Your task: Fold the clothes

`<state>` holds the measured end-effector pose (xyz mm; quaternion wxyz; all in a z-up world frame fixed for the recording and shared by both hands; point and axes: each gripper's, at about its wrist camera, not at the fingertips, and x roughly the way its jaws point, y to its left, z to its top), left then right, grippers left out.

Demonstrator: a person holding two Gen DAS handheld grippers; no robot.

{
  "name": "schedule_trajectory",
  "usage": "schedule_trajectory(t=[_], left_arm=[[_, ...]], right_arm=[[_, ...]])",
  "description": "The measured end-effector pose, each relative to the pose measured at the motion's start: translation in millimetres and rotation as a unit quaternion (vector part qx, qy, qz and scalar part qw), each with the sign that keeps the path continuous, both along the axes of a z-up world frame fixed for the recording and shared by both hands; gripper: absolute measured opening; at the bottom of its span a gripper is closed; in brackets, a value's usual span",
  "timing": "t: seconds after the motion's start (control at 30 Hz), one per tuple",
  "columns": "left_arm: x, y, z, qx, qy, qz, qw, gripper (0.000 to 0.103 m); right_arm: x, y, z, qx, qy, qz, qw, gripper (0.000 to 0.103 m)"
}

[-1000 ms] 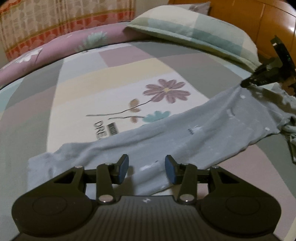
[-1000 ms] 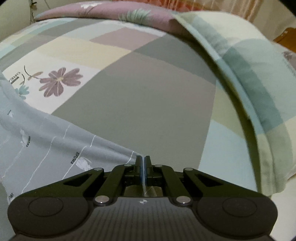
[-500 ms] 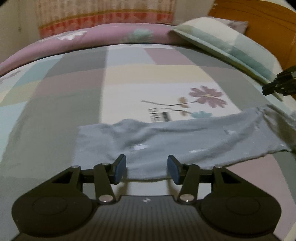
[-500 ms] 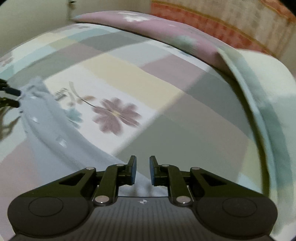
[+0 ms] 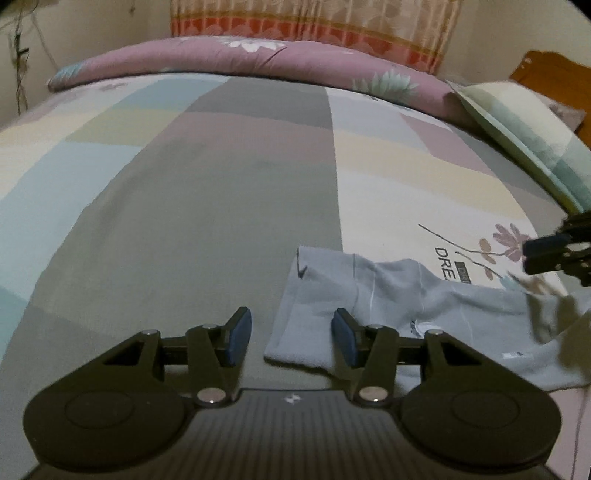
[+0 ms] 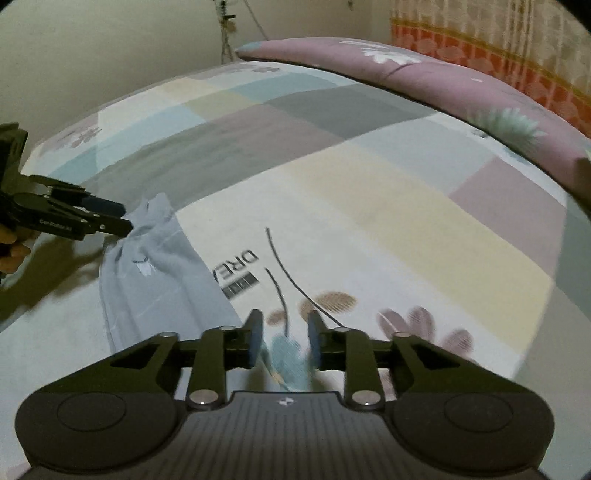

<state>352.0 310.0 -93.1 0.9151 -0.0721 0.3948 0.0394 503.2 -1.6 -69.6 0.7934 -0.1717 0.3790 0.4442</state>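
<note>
Both my tongs are spread, left gripper [image 5: 291,334] at the end of the long grey printed cotton garment [image 5: 406,310] lying on the patchwork bedsheet [image 5: 221,192], right gripper [image 6: 283,339] at its other end; next I'd judge pinching both ends.

Pale grey-blue garment [image 5: 388,295], white marks; pastel patchwork bedsheet [image 5: 192,192], purple flower; mauve floral quilt [image 5: 258,62]

A bed with a patchwork-print sheet [image 5: 229,192] fills both views under dim light. At twelve o'clock lie a mauve floral quilt [image 5: 258,61] and patterned curtain [image 5: 314,22]; at two, a checked pillow [image 5: 524,125] and wooden headboard [image 5: 554,70]. Cream wall [image 6: 110,48] at eleven.
</note>
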Motion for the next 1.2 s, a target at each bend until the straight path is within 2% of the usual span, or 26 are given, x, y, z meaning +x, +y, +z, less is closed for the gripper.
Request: schedule_trajectory(t=[0.23, 0.3, 0.4, 0.43, 0.47, 0.57, 0.73, 0.87, 1.2], left_arm=[[-3.1, -11.6, -2.6, 0.033, -0.015, -0.013, 0.9993, 0.047], [-5.2, -15.3, -2.2, 0.044, -0.020, -0.021, 0.9986, 0.042], [-6.1, -26.7, -0.6, 0.069, -0.025, -0.044, 0.9964, 0.027], [-5.6, -30.9, -0.3, 0.077, -0.027, -0.052, 0.9953, 0.018], [-5.6, -34.3, -0.2, 0.085, -0.028, -0.056, 0.9944, 0.015], [-6.3, -39.3, -0.1, 0.096, -0.032, -0.058, 0.9932, 0.013], [-7.1, -33.2, 2.4, 0.081, -0.045, -0.052, 0.9943, 0.011], [2.7, -27.5, 8.8, 0.078, -0.059, -0.045, 0.9942, 0.011], [61.4, -23.1, 23.5, 0.074, -0.094, -0.037, 0.9921, 0.011]], right_arm=[[-3.9, 24.3, -26.2, 0.011, 0.020, 0.007, 1.000, 0.036], [-11.6, 29.1, -26.9, 0.008, 0.012, 0.017, 1.000, 0.036], [-23.2, 36.4, -27.8, 0.005, 0.000, 0.033, 0.999, 0.034], [-27.0, 38.8, -28.1, 0.004, -0.004, 0.038, 0.999, 0.028], [-29.7, 40.7, -27.7, 0.004, -0.003, 0.044, 0.999, 0.019], [-34.0, 45.9, -24.6, -0.004, -0.004, 0.061, 0.998, 0.003], [-35.9, 51.6, -18.4, -0.010, -0.035, 0.056, 0.998, 0.002], [-22.5, 49.1, -7.5, 0.006, -0.052, 0.025, 0.998, 0.002], [20.4, 50.0, 0.3, 0.009, -0.102, -0.056, 0.993, 0.002]])
